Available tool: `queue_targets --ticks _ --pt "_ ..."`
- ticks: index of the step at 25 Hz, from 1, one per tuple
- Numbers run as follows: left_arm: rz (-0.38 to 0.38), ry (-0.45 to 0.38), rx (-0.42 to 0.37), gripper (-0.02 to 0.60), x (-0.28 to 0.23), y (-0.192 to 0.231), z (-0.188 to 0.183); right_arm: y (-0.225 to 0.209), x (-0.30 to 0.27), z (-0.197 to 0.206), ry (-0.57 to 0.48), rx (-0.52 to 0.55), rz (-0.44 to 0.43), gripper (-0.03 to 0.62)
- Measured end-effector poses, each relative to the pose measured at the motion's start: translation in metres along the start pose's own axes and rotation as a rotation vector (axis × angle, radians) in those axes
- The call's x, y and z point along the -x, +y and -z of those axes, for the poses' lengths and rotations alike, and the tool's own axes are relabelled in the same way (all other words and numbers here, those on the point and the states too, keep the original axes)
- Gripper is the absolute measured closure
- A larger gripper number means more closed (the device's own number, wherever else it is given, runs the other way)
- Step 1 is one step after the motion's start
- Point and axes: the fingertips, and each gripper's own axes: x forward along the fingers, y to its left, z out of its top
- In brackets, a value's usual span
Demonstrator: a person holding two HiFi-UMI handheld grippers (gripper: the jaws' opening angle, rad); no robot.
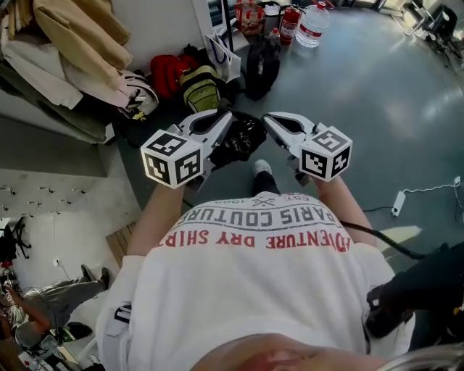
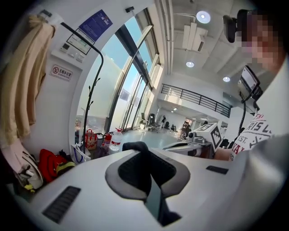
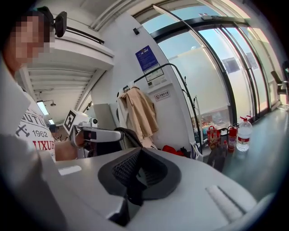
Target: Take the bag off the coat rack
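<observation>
A black bag (image 1: pixel 243 139) hangs in front of me between the two grippers. Its black strap (image 2: pixel 135 148) loops up through the jaws of my left gripper (image 1: pixel 223 122), which is shut on it. The right gripper view shows the same strap (image 3: pixel 123 133) trailing from the left gripper's tip. My right gripper (image 1: pixel 273 120) is held level beside it, a little apart from the bag. Its jaws are together with nothing showing between them. The coat rack is a thin black pole (image 2: pixel 92 90) by the white wall, also visible in the right gripper view as the curved pole (image 3: pixel 180 85).
A beige coat (image 3: pixel 137 113) hangs by the wall. On the floor near the rack's foot lie a red bag (image 1: pixel 168 71), a green backpack (image 1: pixel 201 87), a black backpack (image 1: pixel 261 65), a white tote (image 1: pixel 225 54), a fire extinguisher (image 1: pixel 290 22) and a water bottle (image 1: pixel 313 23). A power strip (image 1: pixel 397 203) lies at the right.
</observation>
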Motion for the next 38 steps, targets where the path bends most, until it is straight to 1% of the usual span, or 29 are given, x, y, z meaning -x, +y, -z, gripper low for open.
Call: queue_targets --ticks 3,6,12,17,22,26,31,38 --pt "-0.011 0.012 -0.014 0.563 0.043 -0.028 0.01 0.051 0.024 0.01 -0.004 0.013 0.01 0.592" --pt "-0.025 0.01 -0.022 0.563 0.079 -0.051 0.021 0.087 0.043 0.016 -0.019 0.031 0.008 0.592" --pt "-0.043 -0.002 -0.008 0.563 0.138 -0.076 0.027 0.141 0.056 0.012 -0.022 0.067 -0.021 0.592" --pt "-0.087 -0.029 0.017 0.563 0.177 -0.08 0.029 0.172 0.052 0.01 -0.012 0.087 -0.057 0.592" --pt "-0.117 -0.06 0.008 0.563 0.193 -0.092 0.029 0.189 0.058 0.009 -0.013 0.126 -0.081 0.592" --pt "-0.125 -0.082 -0.004 0.563 0.202 -0.099 0.027 0.195 0.063 0.014 -0.01 0.134 -0.071 0.592" --pt "-0.12 -0.085 -0.008 0.563 0.2 -0.103 0.023 0.196 0.068 0.012 -0.004 0.139 -0.066 0.592" --pt "-0.093 -0.082 -0.013 0.563 0.186 -0.112 0.02 0.189 0.079 0.012 -0.01 0.139 -0.049 0.594"
